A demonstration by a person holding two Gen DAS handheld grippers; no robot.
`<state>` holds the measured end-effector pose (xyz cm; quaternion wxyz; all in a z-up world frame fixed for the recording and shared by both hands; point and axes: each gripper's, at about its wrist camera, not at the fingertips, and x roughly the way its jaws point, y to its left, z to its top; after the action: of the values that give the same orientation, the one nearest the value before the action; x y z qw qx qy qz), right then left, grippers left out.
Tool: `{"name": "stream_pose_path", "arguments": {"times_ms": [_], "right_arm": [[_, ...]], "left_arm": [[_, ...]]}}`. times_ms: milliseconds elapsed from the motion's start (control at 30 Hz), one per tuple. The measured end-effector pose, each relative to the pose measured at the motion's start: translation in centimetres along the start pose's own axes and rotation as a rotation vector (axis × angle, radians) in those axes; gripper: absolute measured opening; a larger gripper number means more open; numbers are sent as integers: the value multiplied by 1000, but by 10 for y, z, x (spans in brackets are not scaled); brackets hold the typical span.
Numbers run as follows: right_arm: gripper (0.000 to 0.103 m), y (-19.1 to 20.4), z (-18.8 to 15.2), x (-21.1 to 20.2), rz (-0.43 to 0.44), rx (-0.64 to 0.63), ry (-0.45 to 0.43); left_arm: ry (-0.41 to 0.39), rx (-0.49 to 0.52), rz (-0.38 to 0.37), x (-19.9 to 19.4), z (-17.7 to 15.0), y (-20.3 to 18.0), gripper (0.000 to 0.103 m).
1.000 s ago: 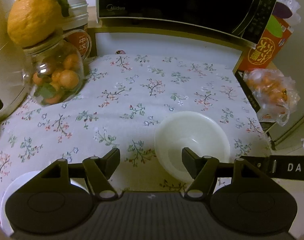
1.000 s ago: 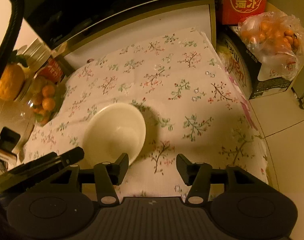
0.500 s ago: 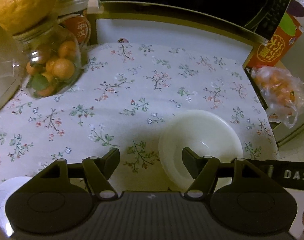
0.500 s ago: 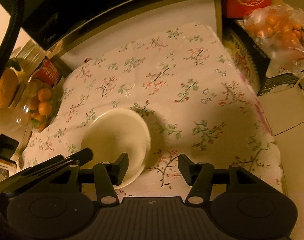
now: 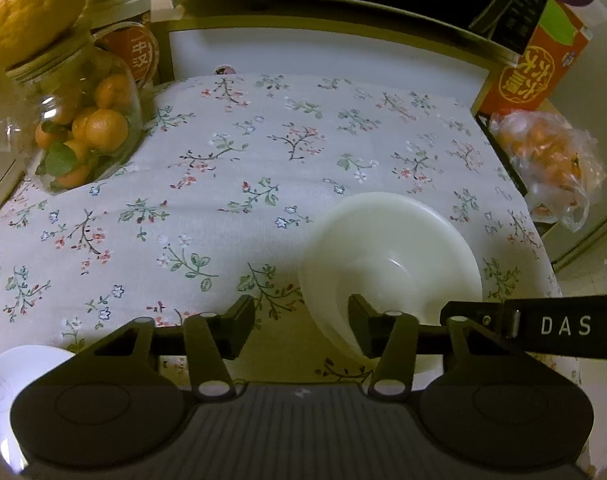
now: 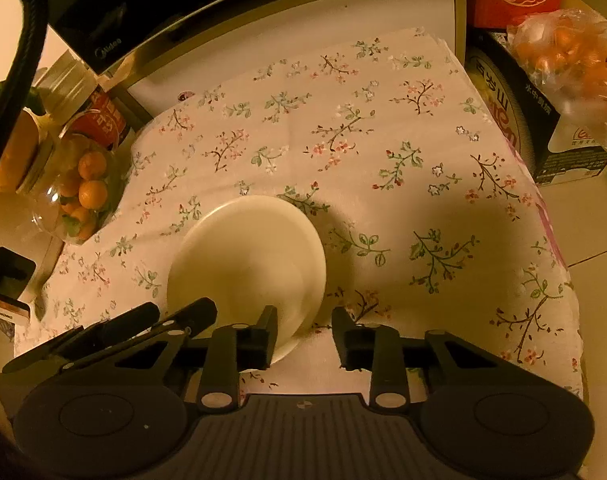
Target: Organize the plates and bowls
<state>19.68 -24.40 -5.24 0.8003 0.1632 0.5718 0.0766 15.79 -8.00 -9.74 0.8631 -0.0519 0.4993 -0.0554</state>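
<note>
I have both tongs closing across the near rim of the white bowl (image 5: 387,256) on the bench: left tongs (image 5: 301,322) on its left side, right tongs (image 6: 303,330) on its right, neither visibly pinching.

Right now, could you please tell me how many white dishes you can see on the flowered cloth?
2. A white bowl sits near the cloth's front right, with both hand-held grippers closing at its near rim. A second white dish shows at the front left corner, mostly hidden. More may lie out of view.
</note>
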Motion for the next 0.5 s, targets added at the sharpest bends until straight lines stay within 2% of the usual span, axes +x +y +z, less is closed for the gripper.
{"name": "stream_pose_path", "arguments": {"times_ms": [200, 500], "right_arm": [[15, -1, -1, -2, 8, -2, -1], [11, 1, -1, -7, 21, -8, -6]], "left_arm": [[9, 13, -22, -1, -2, -3, 27], [5, 17, -33, -4, -5, -7, 19]]}}
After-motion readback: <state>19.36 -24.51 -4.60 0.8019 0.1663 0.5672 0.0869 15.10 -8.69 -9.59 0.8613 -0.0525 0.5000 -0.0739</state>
